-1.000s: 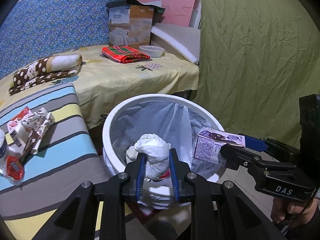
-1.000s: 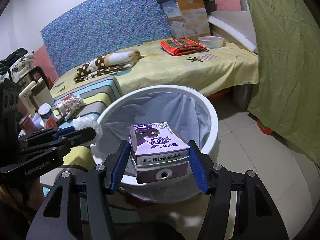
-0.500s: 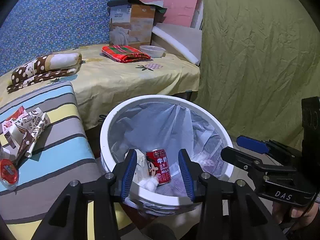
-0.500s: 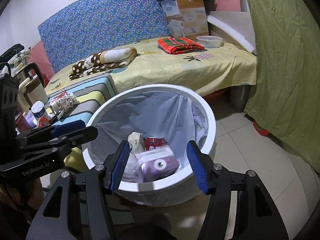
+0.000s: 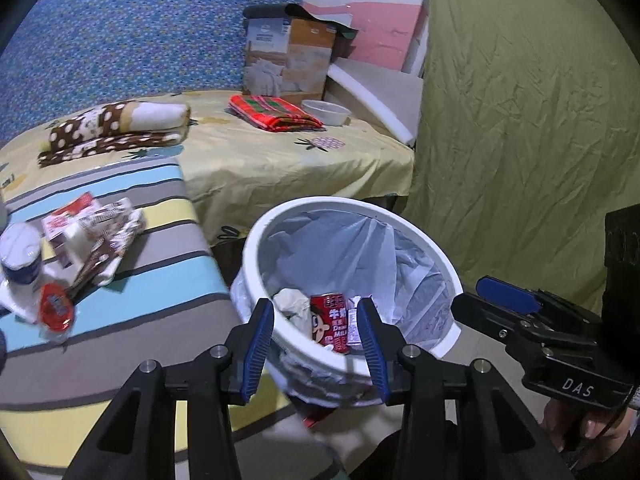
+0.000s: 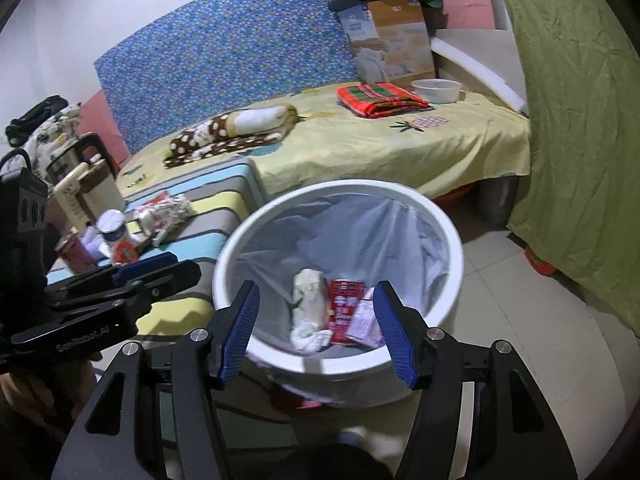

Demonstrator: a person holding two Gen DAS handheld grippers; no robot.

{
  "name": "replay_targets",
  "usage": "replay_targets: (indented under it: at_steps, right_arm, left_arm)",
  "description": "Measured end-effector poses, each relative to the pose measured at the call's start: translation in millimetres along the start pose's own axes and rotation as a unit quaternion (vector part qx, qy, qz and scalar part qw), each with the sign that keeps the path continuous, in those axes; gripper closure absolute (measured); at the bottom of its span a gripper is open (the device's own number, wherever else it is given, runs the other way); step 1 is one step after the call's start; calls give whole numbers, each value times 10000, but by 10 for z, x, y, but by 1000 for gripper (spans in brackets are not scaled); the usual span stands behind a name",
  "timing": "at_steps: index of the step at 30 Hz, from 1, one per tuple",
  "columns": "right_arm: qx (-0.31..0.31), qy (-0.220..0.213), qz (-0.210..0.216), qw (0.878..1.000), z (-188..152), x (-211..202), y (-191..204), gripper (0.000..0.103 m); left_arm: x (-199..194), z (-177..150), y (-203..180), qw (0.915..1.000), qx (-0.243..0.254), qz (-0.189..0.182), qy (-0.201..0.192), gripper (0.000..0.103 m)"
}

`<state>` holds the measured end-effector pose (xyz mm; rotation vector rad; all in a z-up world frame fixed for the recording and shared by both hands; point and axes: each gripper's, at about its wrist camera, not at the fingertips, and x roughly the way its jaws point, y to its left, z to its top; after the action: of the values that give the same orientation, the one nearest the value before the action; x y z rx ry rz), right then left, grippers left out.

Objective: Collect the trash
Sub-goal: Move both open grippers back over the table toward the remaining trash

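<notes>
Left of the left gripper (image 5: pixel 316 344), wrappers (image 5: pixel 96 236) and a red-lidded cup (image 5: pixel 56 306) lie on the striped surface (image 5: pixel 160 280). Its jaws have just opened and stand wide, holding nothing. Just beyond them, in the white lined bin (image 5: pixel 420 240), lie a crumpled tissue (image 5: pixel 290 300) and a red can (image 5: pixel 330 320) reading "MILK". The right gripper (image 6: pixel 316 336), marked "DAS", is also wide and empty, above a purple carton (image 6: pixel 362 320).

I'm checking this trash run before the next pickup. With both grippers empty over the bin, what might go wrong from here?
1. The wrappers, cup and red lid lie bunched on the striped surface; grabbing one may drag or knock another off.
2. The left gripper and right gripper sit close over the bin; a swing toward the pile could clip the rim.
</notes>
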<state>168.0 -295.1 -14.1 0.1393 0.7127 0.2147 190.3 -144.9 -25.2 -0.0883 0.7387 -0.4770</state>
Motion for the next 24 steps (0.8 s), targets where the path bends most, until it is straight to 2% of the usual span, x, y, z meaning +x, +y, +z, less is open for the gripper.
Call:
replay_targets:
  at_steps: [9,15,24]
  right_arm:
    - [-111,60,452,9989,-61,-37,345,42]
    - [-327,172,771,9963,-114,-43,632,42]
    - [-318,359,1217,9914,-145,-10,934,42]
  left_arm:
    - [-490,-188,188,9980,-135,545,-283,60]
    - [-763,-322,329,9959,-231,789,-382,60]
    - [-1095,-522,594,9911,-469,1156,-469,60]
